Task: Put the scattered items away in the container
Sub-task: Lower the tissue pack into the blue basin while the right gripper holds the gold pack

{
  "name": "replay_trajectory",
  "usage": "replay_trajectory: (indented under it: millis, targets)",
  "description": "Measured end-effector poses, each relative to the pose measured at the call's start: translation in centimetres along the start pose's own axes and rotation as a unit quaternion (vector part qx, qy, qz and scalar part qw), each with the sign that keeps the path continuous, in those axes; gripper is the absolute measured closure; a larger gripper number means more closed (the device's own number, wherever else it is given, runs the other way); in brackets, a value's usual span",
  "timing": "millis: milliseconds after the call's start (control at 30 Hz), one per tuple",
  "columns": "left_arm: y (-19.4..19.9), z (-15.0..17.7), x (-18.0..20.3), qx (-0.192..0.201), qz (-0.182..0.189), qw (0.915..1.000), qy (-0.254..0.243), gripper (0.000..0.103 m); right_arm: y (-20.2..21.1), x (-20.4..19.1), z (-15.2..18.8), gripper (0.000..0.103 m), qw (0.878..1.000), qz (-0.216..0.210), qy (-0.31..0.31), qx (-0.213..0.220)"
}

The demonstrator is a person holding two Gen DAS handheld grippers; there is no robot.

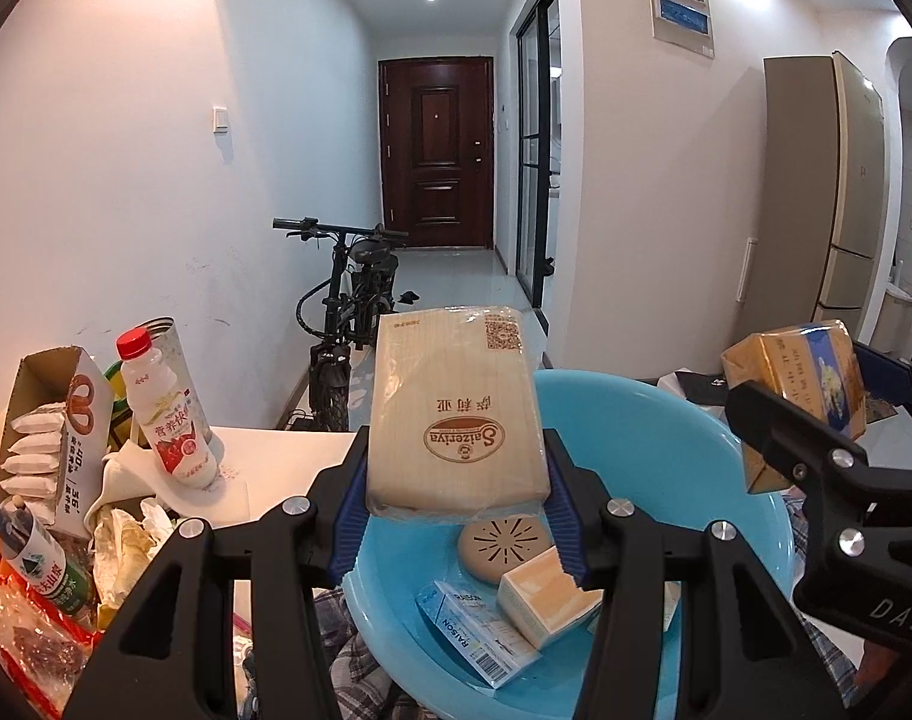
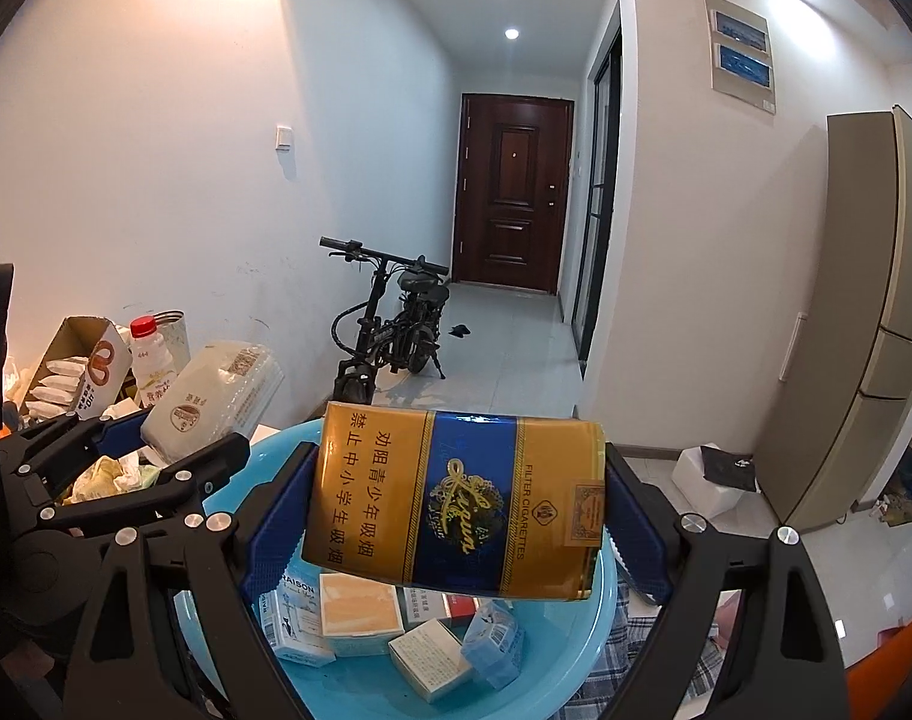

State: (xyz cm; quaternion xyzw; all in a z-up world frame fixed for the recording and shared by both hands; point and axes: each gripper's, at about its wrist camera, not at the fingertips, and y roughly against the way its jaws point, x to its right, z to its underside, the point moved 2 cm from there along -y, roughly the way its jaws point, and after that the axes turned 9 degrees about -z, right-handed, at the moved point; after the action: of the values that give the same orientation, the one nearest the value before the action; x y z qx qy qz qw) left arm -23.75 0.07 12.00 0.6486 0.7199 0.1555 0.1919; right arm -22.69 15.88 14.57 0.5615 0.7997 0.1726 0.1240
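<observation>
Basin (image 1: 666, 420), the light-blue plastic one serving as the container, is sitting low in front of both grippers, and I am holding a load over it on each side. My left gripper (image 1: 456, 498) is pinching a tan Saizeriya tissue pack (image 1: 453, 414) by its lower edges, above the basin's near-left part. My right gripper (image 2: 456, 516) is clamping a gold-and-blue cigarette carton (image 2: 456, 498) across its short ends, hanging over the basin's middle. To do this step well, I am judging that each load should be lowered close to the items already inside before the jaws spread, and released one at a time, so neither bounces off the rim nor knocks the other gripper. Counting what I am seeing: two things in the air; inside the basin, in the right wrist view, roughly five small boxes (image 2: 360, 612) and one blue packet (image 2: 495, 642), though the carton is hiding part of the pile; the left wrist view adds one round tan disc (image 1: 504, 546). On the desk (image 1: 276, 450) one red-capped drink bottle (image 1: 168, 414) and one open snack carton (image 1: 54, 426) are waiting.
</observation>
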Motion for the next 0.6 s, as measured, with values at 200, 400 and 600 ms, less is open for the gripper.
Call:
replay_trajectory:
  millis: [200, 400, 600]
  targets:
    - [-0.27, -0.01, -0.32, -0.003, -0.004, 1.0, 0.005, 0.053, -0.56, 0.18, 0.33, 0.013, 1.0, -0.008, -0.002, -0.008]
    - [-0.24, 0.0, -0.41, -0.001, -0.004, 1.0, 0.003, 0.053, -0.27, 0.16, 0.52, 0.013, 1.0, -0.012, -0.002, -0.006]
    - [-0.2, -0.03, -0.32, -0.001, 0.0, 1.0, 0.0, 0.053, -0.22, 0.14, 0.53, 0.013, 1.0, -0.014, -0.003, -0.007]
